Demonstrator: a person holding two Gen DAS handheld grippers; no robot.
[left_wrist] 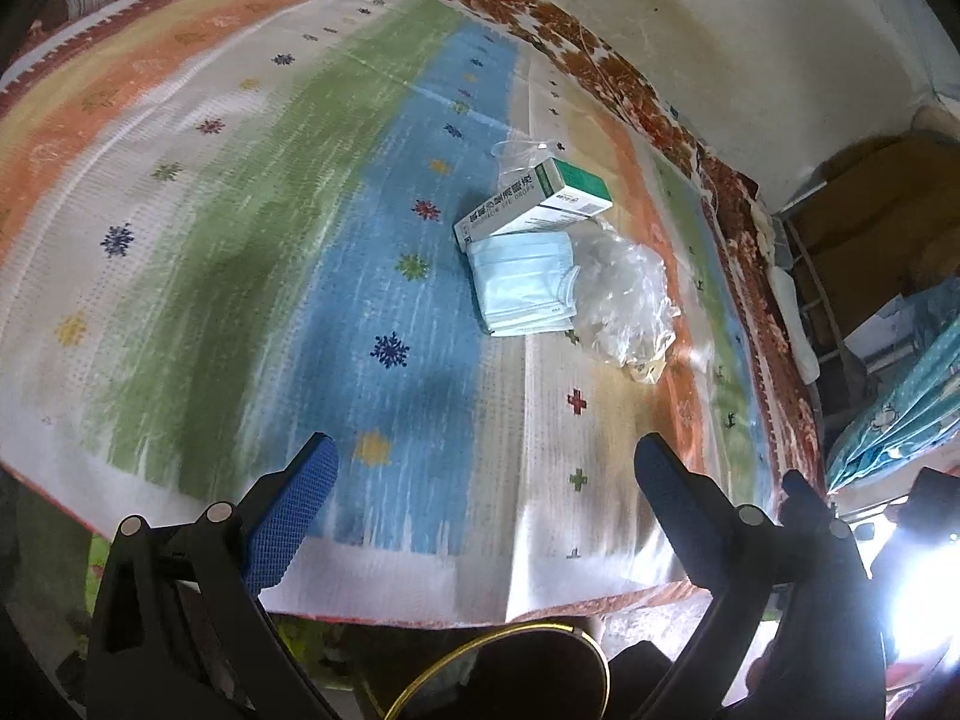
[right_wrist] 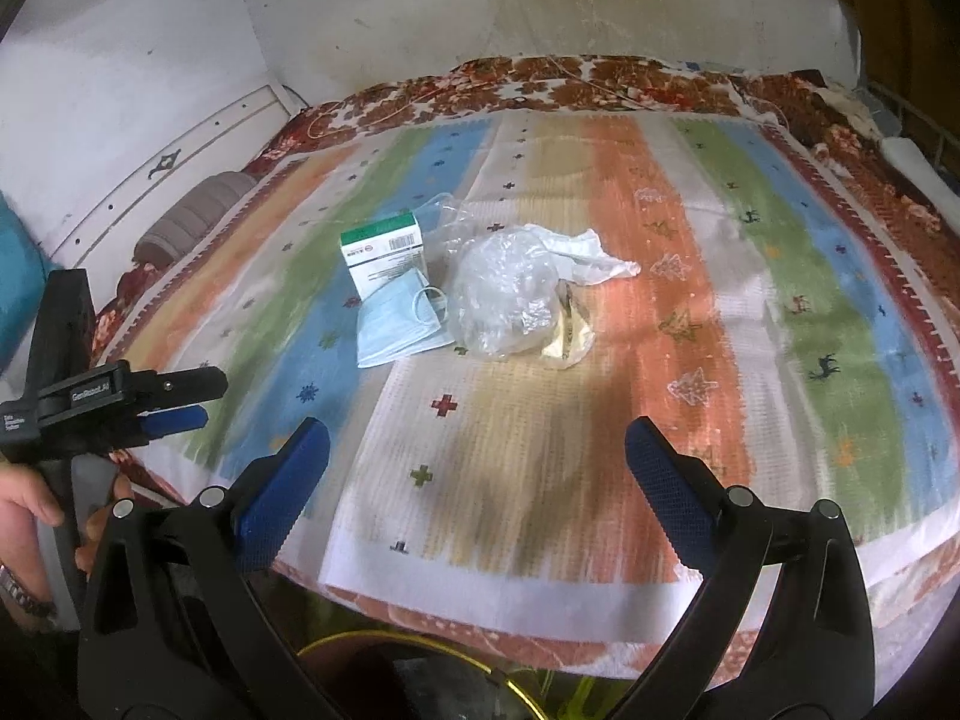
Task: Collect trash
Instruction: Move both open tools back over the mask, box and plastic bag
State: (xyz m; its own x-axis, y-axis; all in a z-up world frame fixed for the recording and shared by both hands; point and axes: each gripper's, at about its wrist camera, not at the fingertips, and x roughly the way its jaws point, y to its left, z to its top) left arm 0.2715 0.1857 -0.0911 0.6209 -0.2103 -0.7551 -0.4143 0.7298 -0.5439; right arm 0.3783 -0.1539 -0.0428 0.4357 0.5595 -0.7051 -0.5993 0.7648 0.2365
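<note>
A small pile of trash lies on the striped blanket (right_wrist: 660,312) of a bed. It holds a green-and-white medicine box (left_wrist: 534,201) (right_wrist: 384,252), a folded blue face mask (left_wrist: 522,282) (right_wrist: 399,324) and a crumpled clear plastic bag (left_wrist: 624,300) (right_wrist: 510,288) over a yellowish wrapper (right_wrist: 570,339). My left gripper (left_wrist: 486,447) hangs open over the blanket's near part, short of the pile. My right gripper (right_wrist: 477,429) is open too, nothing between its blue pads. The left gripper (right_wrist: 180,402) also shows at the left of the right wrist view, held by a hand (right_wrist: 24,504).
A dark round container with a yellow rim (left_wrist: 540,629) (right_wrist: 504,681) stands below the bed's near edge. A grey rolled bolster (right_wrist: 192,222) lies at the far left by the wall. Shelves with cloth and boxes (left_wrist: 870,300) stand right of the bed.
</note>
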